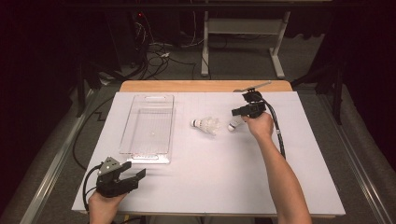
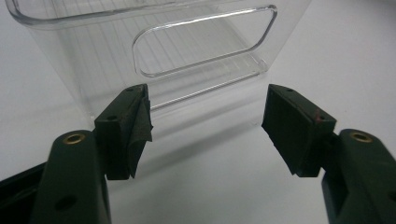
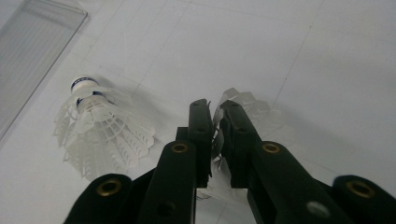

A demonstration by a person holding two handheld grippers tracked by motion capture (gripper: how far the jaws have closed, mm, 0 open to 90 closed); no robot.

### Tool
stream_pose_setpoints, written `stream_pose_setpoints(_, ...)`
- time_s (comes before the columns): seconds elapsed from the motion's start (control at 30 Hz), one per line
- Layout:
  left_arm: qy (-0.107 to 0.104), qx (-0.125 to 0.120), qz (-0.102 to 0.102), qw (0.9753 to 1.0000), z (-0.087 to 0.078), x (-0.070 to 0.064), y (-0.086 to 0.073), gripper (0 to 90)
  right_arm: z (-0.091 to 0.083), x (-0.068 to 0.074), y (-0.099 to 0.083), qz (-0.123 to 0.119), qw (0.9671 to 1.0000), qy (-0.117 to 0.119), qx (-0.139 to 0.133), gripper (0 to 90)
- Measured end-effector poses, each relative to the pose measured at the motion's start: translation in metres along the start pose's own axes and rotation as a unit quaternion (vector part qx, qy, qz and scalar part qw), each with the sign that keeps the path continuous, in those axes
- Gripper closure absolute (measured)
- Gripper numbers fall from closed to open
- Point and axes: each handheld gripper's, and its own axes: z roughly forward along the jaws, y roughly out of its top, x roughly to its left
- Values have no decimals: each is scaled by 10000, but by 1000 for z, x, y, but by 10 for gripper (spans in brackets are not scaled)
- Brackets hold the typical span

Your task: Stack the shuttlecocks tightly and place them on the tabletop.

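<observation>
Gripping a shuttlecock [image 1: 232,125] by its feather skirt, right gripper [image 1: 239,112] at about 2 o'clock on the mat [image 1: 224,186], jaws nearly closed on the feathers [image 3: 215,135], cork end toward 7 o'clock in the high view. Lying free just beside it at 9 o'clock, a second shuttlecock [image 1: 206,125], on its side, long axis near level across the mat, cork [image 3: 83,85] toward the bin [image 1: 148,128], skirt toward the held one; whether the two skirts touch cannot be told. Standing farther out at 9 o'clock, past the free shuttlecock, the clear bin, open-topped, long axis running 12 to 6, apparently empty apart from a small speck on its floor. Resting at 7 o'clock near the mat's front edge, left gripper [image 1: 133,175], jaws wide apart with nothing between them, pointing at the bin's near end wall and its handle slot [image 2: 205,42]. Judged nearer to both shuttlecocks: the right hand; nearer to the bin: the left. Judged obstacle on a straight carry toward 9 o'clock: the free shuttlecock, then the bin's near side wall, both calling for a lift over.
</observation>
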Motion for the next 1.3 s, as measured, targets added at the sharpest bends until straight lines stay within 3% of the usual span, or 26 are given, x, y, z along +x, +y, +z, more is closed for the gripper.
stream_pose_setpoints(0.5, 28, -2, 35, 10000, 0, -1, 0, 334, -14, 2, -17, -113, 9997, 224, 65, 887)
stream_pose_setpoints(1.3, 46, -21, 41, 10000, 0, -2, 0, 331, -26, 5, -40, -217, 9994, 260, 107, 866)
